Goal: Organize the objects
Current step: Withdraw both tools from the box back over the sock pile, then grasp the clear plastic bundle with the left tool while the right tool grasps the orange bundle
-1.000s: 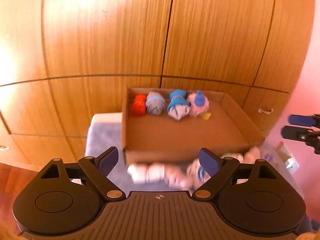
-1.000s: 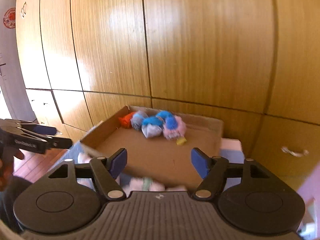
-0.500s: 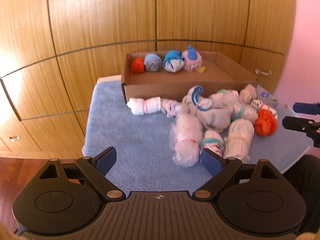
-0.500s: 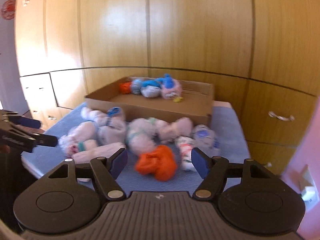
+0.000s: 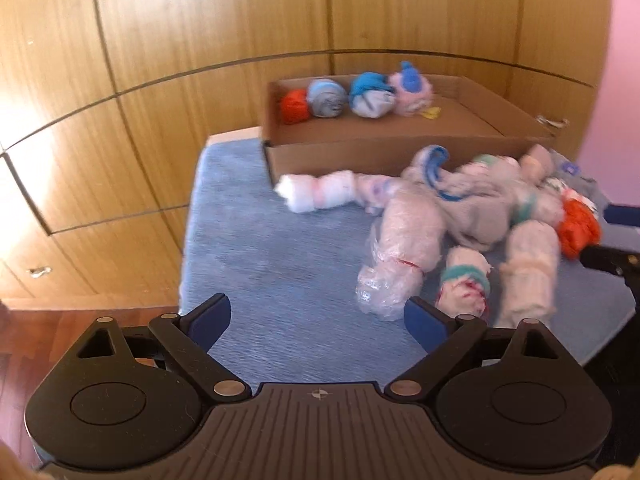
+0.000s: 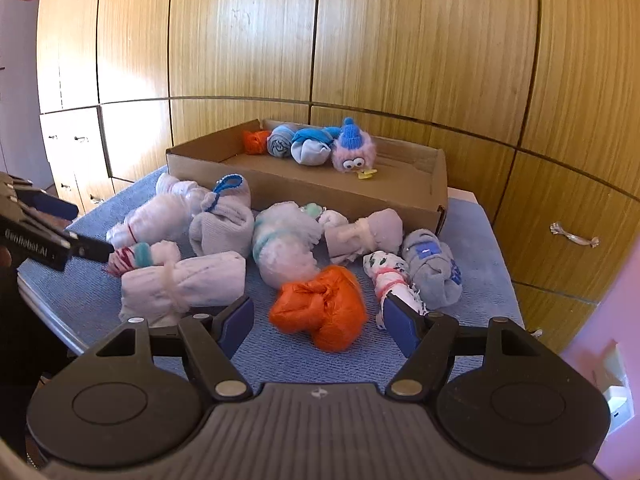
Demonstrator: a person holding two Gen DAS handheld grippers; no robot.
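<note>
Here the left tongs [image 5: 316, 320] are opening over bare blue desk [image 5: 260, 248], nothing between them. The right tongs [image 6: 318, 322] stand apart and empty, just before the orange bundle [image 6: 320, 308] at frame centre. Rolled socks [image 6: 184, 280] crowd below the cardboard box [image 6: 304, 188], upper middle.

box [image 6: 304, 188]: brown | mat [image 6: 472, 232]: blue | bundle [image 6: 320, 312]: orange | plush [image 6: 354, 152]: pink, blue hat

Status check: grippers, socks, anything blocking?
Left gripper opening, empty. Right gripper open, empty, facing orange bundle. Four bundles in box. Nothing blocking.
</note>
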